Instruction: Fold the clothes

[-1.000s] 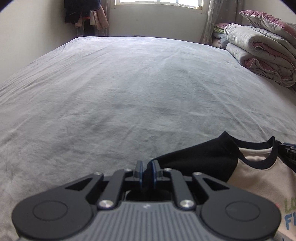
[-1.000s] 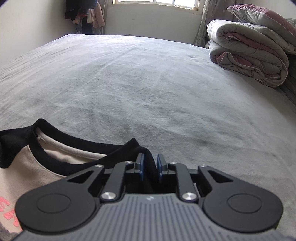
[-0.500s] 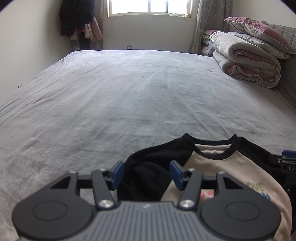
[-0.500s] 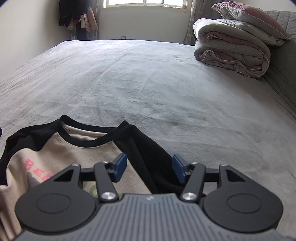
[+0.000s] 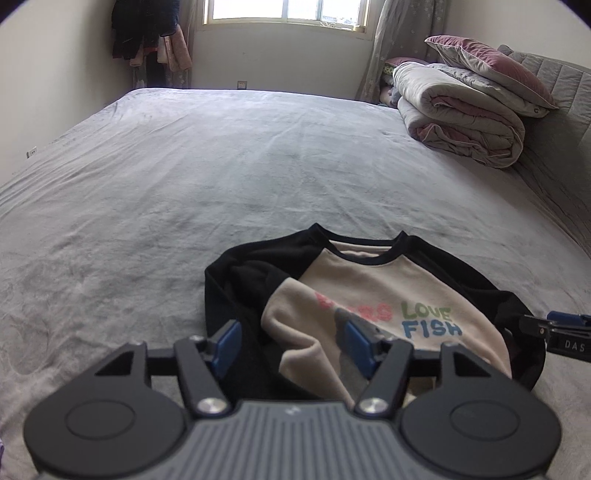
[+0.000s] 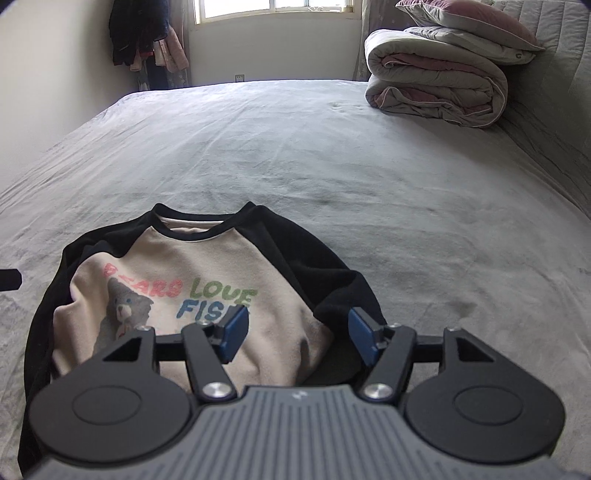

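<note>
Coats (image 5: 147,33) hang in the far left corner by the window (image 5: 284,13). Nearer me, my left gripper (image 5: 291,347) is opening over the shirt (image 5: 376,295) — nothing clamped, the cloth lies loose on the grey bed (image 5: 221,166). My right gripper (image 6: 297,334) is opening too, also empty. Rolled quilt (image 6: 436,92) and pillows (image 6: 476,20) sit far right, well apart.

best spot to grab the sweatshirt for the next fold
Judging by its pose, take the sweatshirt at its two black shoulder seams, beside the collar at the far edge, one gripper per side, coming from above. It lies face up and bunched near the open left gripper and right gripper, whose jaws are opening, nothing pinched.
</note>
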Action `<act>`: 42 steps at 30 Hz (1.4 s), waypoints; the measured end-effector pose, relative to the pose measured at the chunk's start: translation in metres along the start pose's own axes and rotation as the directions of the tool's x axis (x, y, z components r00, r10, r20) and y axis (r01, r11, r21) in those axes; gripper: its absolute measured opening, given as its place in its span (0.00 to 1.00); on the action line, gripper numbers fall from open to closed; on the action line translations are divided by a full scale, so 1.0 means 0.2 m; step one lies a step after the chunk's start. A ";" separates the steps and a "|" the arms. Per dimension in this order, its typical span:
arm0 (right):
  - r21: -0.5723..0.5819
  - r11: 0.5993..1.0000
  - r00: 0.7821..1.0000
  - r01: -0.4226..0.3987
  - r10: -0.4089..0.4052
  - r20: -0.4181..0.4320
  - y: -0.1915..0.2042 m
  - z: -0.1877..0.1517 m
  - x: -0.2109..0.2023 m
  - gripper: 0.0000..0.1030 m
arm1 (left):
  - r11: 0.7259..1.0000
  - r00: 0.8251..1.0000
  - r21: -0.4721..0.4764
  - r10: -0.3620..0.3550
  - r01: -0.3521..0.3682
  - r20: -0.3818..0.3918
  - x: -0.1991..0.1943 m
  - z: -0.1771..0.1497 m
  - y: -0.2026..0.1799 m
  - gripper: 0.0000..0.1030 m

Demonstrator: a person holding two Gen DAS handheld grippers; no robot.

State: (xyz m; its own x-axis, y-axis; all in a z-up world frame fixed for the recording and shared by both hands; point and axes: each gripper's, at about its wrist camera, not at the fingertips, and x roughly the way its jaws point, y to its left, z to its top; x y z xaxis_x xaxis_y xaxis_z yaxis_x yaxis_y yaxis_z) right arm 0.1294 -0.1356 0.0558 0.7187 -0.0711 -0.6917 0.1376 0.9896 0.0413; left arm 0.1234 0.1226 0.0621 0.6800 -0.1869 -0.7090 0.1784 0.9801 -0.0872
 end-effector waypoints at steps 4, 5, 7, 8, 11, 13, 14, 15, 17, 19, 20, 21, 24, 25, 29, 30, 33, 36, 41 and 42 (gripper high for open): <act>0.026 1.000 1.000 -0.012 0.012 -0.014 -0.03 -0.10 -0.08 0.64 | 1.000 0.999 -0.004 -0.029 0.029 -0.016 -0.05 -0.11 -0.01 0.62; 0.033 0.999 1.000 -0.016 0.017 -0.017 -0.04 -0.12 -0.09 0.65 | 0.999 0.999 -0.006 -0.035 0.035 -0.022 -0.06 -0.14 -0.01 0.62; 0.051 0.998 0.999 -0.030 0.032 -0.030 -0.04 -0.18 -0.11 0.66 | 0.999 0.998 -0.010 -0.046 0.046 -0.035 -0.07 -0.20 -0.01 0.62; 0.059 0.998 0.999 -0.038 0.040 -0.037 -0.05 -0.21 -0.11 0.66 | 0.999 0.998 -0.015 -0.051 0.050 -0.043 -0.07 -0.23 0.00 0.62; 0.083 0.995 0.997 -0.047 0.052 -0.056 -0.05 -0.31 -0.10 0.66 | 0.997 0.995 -0.034 -0.070 0.068 -0.071 -0.06 -0.32 0.02 0.62; 0.100 0.994 0.996 -0.048 0.055 -0.069 -0.06 -0.37 -0.08 0.66 | 0.995 0.993 -0.051 -0.088 0.084 -0.083 -0.04 -0.38 0.03 0.62; 0.113 0.993 0.996 -0.042 0.050 -0.070 -0.07 -0.40 -0.07 0.66 | 0.994 0.992 -0.058 -0.098 0.094 -0.084 -0.03 -0.41 0.03 0.62; 0.126 0.991 0.997 -0.033 0.041 -0.061 -0.08 -0.43 -0.06 0.66 | 0.992 0.991 -0.063 -0.111 0.107 -0.077 -0.02 -0.43 0.03 0.61; 0.146 0.989 0.999 -0.027 0.032 -0.033 -0.10 -0.48 -0.04 0.66 | 0.988 0.988 -0.071 -0.139 0.135 -0.060 -0.01 -0.48 0.02 0.56; 0.176 0.984 0.999 -0.031 0.032 -0.002 -0.13 -0.53 -0.03 0.62 | 0.982 0.984 -0.075 -0.175 0.173 -0.025 0.00 -0.52 0.01 0.53; 0.199 0.979 0.999 -0.040 0.039 0.008 -0.15 -0.55 -0.01 0.60 | 0.979 0.982 -0.075 -0.189 0.188 -0.012 0.01 -0.54 0.00 0.50; 0.220 0.974 0.999 -0.053 0.050 0.018 -0.17 -0.57 0.00 0.58 | 0.979 0.981 -0.069 -0.195 0.194 -0.008 0.02 -0.55 -0.01 0.48; 0.260 0.962 0.995 -0.081 0.062 0.079 -0.20 -0.62 0.02 0.50 | 0.978 0.979 -0.032 -0.205 0.205 0.004 0.03 -0.56 -0.05 0.33; 0.275 0.957 0.993 -0.091 0.067 0.097 -0.21 -0.62 0.02 0.49 | 0.977 0.977 -0.030 -0.212 0.213 0.006 0.03 -0.56 -0.05 0.29; 0.404 0.900 0.983 -0.164 0.114 0.146 -0.26 -0.63 0.02 0.49 | 0.959 0.963 -0.086 -0.271 0.270 0.006 0.03 -0.56 -0.02 0.18; 0.435 0.882 0.980 -0.180 0.126 0.151 -0.27 -0.63 0.02 0.49 | 0.955 0.960 -0.096 -0.281 0.281 0.009 0.02 -0.56 -0.02 0.18; 0.499 0.837 0.973 -0.224 0.162 0.165 -0.29 -0.62 0.01 0.49 | 0.947 0.952 -0.094 -0.305 0.306 0.025 -0.02 -0.57 0.00 0.18; 0.487 0.842 0.971 -0.231 0.170 0.165 -0.27 -0.62 0.01 0.48 | 0.943 0.946 -0.068 -0.325 0.325 0.012 -0.05 -0.58 0.01 0.18; 0.445 0.868 0.974 -0.218 0.166 0.154 -0.23 -0.63 0.04 0.13 | 0.946 0.945 -0.011 -0.325 0.325 -0.023 -0.06 -0.63 -0.01 0.17; 0.432 0.877 0.975 -0.211 0.156 0.159 -0.22 -0.63 0.04 0.12 | 0.947 0.947 -0.003 -0.320 0.320 -0.026 -0.06 -0.63 -0.01 0.14</act>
State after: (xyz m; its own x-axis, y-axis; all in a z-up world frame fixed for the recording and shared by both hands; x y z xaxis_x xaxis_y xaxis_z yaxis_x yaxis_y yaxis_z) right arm 0.0429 -0.1637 -0.0414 0.8305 0.0653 -0.5532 0.2634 0.8291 0.4932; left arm 0.0247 0.1311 -0.0176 0.5684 -0.4889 -0.6618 0.3848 0.8689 -0.3114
